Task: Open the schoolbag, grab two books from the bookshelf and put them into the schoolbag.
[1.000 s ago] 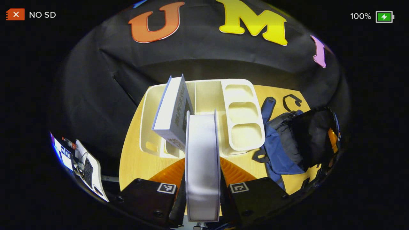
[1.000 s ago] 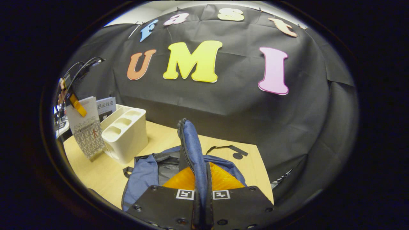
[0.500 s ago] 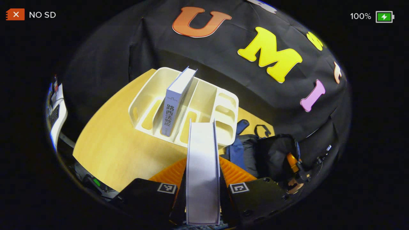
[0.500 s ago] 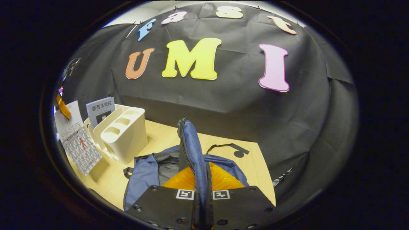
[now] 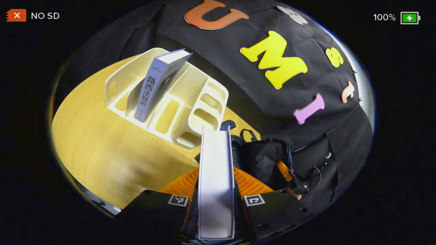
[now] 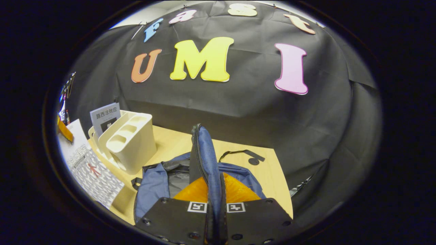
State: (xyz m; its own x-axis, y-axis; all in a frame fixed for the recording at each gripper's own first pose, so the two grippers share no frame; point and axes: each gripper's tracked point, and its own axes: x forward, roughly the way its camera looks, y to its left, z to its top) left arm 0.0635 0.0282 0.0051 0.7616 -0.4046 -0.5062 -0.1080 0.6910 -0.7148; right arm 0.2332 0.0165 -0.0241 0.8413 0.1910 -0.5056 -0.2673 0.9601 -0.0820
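Observation:
My left gripper (image 5: 216, 190) is shut on a white book (image 5: 216, 177), held edge-on above the table. The same book (image 6: 92, 166) shows its patterned cover at the left of the right gripper view. A second book (image 5: 157, 85) leans in a slot of the cream bookshelf (image 5: 201, 115); this book (image 6: 104, 117) also stands behind the shelf (image 6: 131, 146). My right gripper (image 6: 215, 190) is shut on the blue flap (image 6: 204, 160) of the schoolbag (image 6: 153, 187), holding it up so the dark grey inside shows. In the left gripper view the schoolbag (image 5: 265, 160) lies dark, right of the shelf.
The wooden table (image 5: 102, 153) carries the shelf at the left and the bag toward the right. A black strap (image 6: 243, 156) lies on the table behind the bag. Bare wood (image 6: 272, 183) lies right of the bag near the table's edge.
The left gripper has carried the white book away from the shelf toward the schoolbag, turning as it goes. In the right gripper view the book has come lower and nearer. The right gripper keeps the flap up.

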